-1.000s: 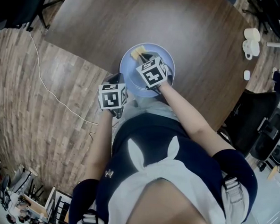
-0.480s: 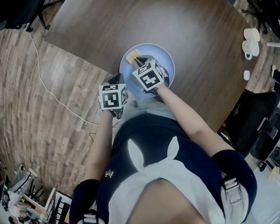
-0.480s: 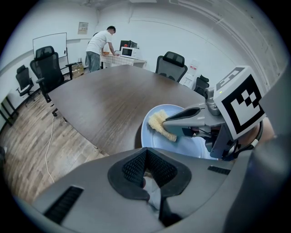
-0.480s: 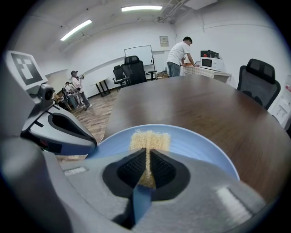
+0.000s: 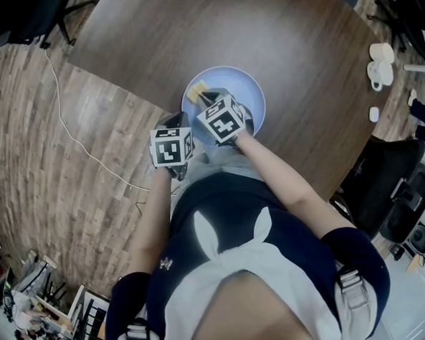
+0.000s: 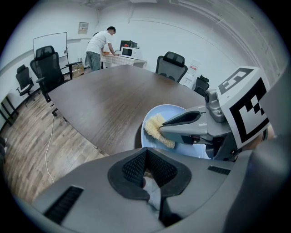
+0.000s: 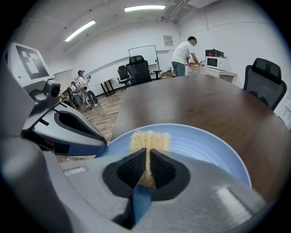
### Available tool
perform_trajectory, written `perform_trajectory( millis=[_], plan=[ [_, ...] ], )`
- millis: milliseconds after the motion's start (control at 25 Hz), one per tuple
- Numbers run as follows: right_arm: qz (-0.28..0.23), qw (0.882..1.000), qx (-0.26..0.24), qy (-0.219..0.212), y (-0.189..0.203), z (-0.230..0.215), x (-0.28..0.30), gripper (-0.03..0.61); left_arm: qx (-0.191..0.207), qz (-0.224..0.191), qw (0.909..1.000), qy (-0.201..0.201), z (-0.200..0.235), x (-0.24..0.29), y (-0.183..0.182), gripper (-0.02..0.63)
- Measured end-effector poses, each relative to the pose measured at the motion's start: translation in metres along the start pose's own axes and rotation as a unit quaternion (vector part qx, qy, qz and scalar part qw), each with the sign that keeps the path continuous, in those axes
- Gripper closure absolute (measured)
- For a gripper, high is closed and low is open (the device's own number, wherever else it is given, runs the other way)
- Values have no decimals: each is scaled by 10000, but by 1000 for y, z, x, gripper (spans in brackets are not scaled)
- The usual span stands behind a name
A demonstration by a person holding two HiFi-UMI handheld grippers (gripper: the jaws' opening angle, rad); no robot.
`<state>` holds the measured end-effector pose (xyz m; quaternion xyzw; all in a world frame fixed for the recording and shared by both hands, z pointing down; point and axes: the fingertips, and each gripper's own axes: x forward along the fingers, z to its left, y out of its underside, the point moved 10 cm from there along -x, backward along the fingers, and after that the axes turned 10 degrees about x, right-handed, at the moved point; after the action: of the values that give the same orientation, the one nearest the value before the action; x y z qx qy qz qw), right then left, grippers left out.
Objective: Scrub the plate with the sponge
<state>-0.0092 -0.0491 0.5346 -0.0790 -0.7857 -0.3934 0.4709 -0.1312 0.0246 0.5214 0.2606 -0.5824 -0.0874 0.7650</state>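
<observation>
Blue plate (image 5: 250,89): sits on the dark wooden surface (image 5: 207,29), close to the edge nearest the person holding the tools.
Sponge (image 7: 150,139): yellow and fibrous, pressed against the far-left part of the plate's face.
Right claw (image 7: 148,166): clamped on the sponge, one pad on each side of it.
Left claw (image 6: 146,164): pads drawn almost together on the plate's near-left rim, just beside the right claw.
Room: an office chair (image 6: 170,66) stands at the surface, and a second person (image 6: 100,48) stands by the far wall.
</observation>
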Motion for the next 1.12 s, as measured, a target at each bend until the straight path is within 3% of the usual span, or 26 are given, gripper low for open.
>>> perform_trajectory(
  millis=[1120],
  plan=[
    [186, 9993, -175, -287, 5, 17, 2, 552, -51, 15, 10000, -66, 0, 0, -2, 614]
  ],
)
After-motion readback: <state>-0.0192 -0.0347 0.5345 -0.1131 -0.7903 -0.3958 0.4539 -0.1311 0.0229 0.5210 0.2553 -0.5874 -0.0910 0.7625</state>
